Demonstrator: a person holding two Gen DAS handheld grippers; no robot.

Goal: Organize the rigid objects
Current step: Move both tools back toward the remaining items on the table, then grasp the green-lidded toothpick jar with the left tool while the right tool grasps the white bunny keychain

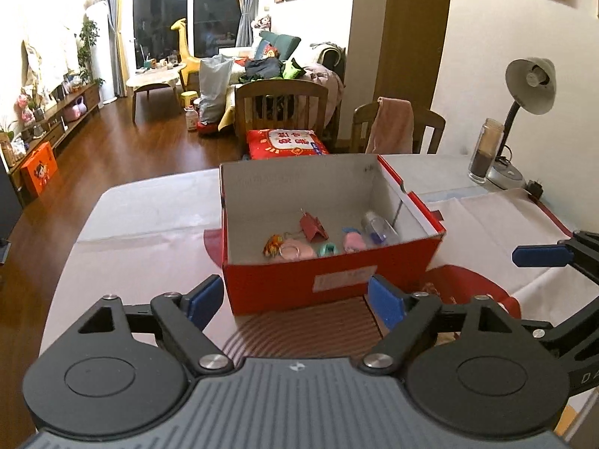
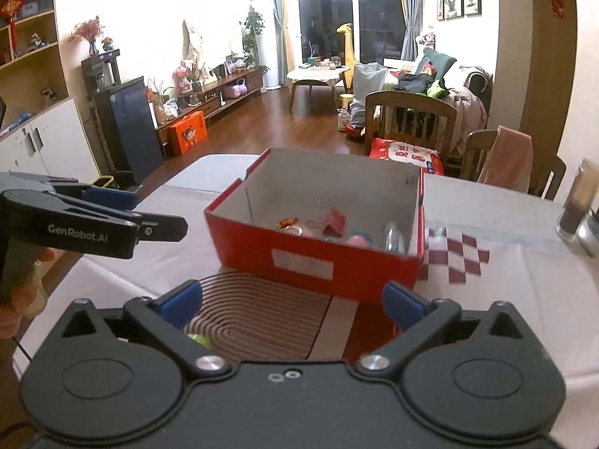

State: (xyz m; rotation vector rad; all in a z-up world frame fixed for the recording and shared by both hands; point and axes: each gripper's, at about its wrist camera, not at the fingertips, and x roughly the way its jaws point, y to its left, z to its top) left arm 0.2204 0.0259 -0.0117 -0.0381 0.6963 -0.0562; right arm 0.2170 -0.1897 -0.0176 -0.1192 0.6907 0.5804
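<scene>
A red cardboard box (image 1: 269, 280) with a white inside stands open on the table, just beyond both grippers. In it lie a clear small bottle (image 1: 378, 228), a red folded piece (image 1: 312, 226), an orange trinket (image 1: 273, 245) on a key ring, a pink item (image 1: 353, 241) and a teal one (image 1: 327, 250). My left gripper (image 1: 295, 295) is open in front of the box's near wall, nothing between its blue pads. My right gripper (image 2: 292, 297) is open wide before the same box (image 2: 243, 239), also holding nothing. The bottle (image 2: 393, 237) lies near the box's right wall.
A striped placemat (image 1: 299, 333) lies under the grippers. A glass jar (image 1: 485, 153) and a desk lamp (image 1: 529, 86) stand at the table's far right. Wooden chairs (image 1: 280, 104) and a red cushion (image 1: 288, 142) sit behind the table. A hand (image 2: 18, 299) holds the left gripper.
</scene>
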